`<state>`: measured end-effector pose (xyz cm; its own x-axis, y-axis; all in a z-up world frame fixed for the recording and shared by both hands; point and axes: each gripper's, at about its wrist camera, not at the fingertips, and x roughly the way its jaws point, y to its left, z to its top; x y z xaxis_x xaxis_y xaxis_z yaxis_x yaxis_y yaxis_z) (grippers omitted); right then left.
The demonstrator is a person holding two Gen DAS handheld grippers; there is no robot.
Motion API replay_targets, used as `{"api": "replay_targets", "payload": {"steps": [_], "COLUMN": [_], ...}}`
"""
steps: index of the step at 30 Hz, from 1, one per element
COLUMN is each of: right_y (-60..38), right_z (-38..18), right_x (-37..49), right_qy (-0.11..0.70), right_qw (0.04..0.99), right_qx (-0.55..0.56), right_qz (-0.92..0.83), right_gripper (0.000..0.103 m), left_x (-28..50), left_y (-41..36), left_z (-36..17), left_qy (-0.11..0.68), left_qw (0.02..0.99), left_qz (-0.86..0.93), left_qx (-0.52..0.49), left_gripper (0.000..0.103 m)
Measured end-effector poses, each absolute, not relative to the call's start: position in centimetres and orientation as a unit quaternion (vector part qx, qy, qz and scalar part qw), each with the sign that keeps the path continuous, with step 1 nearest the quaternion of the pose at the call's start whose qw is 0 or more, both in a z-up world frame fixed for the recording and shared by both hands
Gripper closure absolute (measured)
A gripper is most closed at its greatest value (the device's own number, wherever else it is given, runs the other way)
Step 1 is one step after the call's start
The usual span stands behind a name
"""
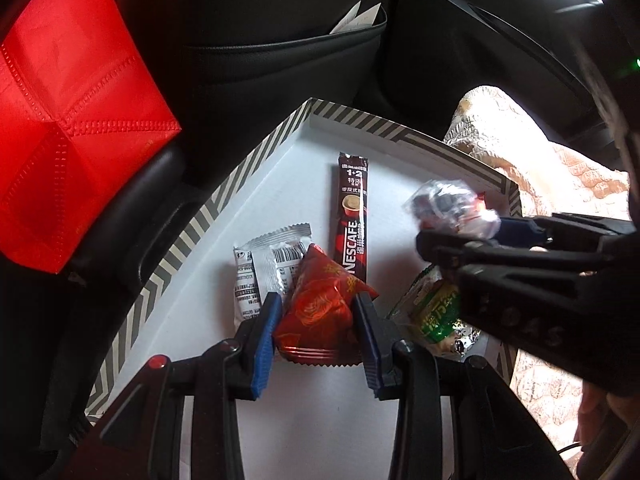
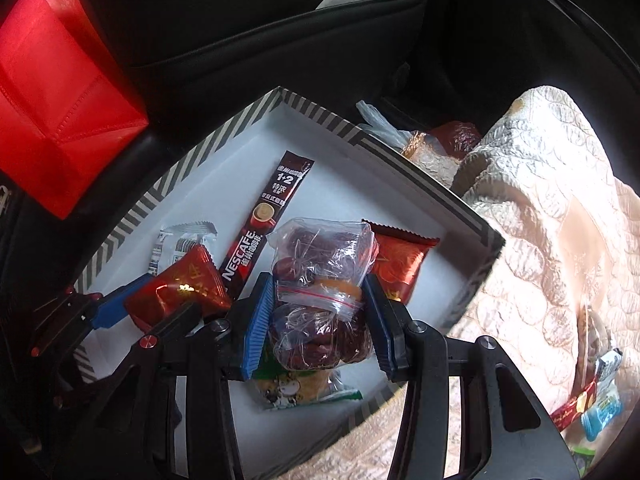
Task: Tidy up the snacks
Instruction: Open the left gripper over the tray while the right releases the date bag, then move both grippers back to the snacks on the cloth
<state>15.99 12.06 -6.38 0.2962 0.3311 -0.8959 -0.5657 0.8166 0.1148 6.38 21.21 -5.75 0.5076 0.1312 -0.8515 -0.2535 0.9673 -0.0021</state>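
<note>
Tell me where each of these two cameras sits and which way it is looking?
Left wrist: on the left tongs, looking down along its blue fingers into the striped box; they clamp a red snack packet.
Right wrist: on the right tongs, also aimed down into the box, gripping a clear zip bag.
Shared: both see the Nescafe stick, the box and each other's tongs.

Two close downward wrist views, sharing the striped box (image 1: 224, 200)

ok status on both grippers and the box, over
left gripper shut on red triangular packet. right gripper shut on clear zip bag, over striped box. nothing blocking.
</note>
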Motion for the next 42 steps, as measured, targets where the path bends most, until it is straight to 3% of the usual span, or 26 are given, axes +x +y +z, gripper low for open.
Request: {"api": "replay_targets", "payload": {"steps": [7,20,42], "right_y": [12.3,8.7,-7.0], "right_z": [-6.6,-3.8,0.7], "right_x": [16.1,13.8,6.0], "right_qy": [0.522,0.513,0.479], "right_qw": [0.796,0.807,0.847], "right_qx": [-0.101,-0.058,-0.016], "right_qz": [0.290,0.286,0.232], "right_gripper": [0.057,0.057,0.057], "left_x": [6.3,5.1,2.7], "left_y": [21.2,20.7,10.7], "left_z": [-5.8,-4.6,-0.1], "left_qy": [0.482,0.477,0.456], "left_qw": [0.866,0.868,0.889], "left_qz": [0.114,0.120,0.044], "left_qx": [-0.062,-0.068,-0.025], "left_gripper": [0.060,0.024,0.020]}}
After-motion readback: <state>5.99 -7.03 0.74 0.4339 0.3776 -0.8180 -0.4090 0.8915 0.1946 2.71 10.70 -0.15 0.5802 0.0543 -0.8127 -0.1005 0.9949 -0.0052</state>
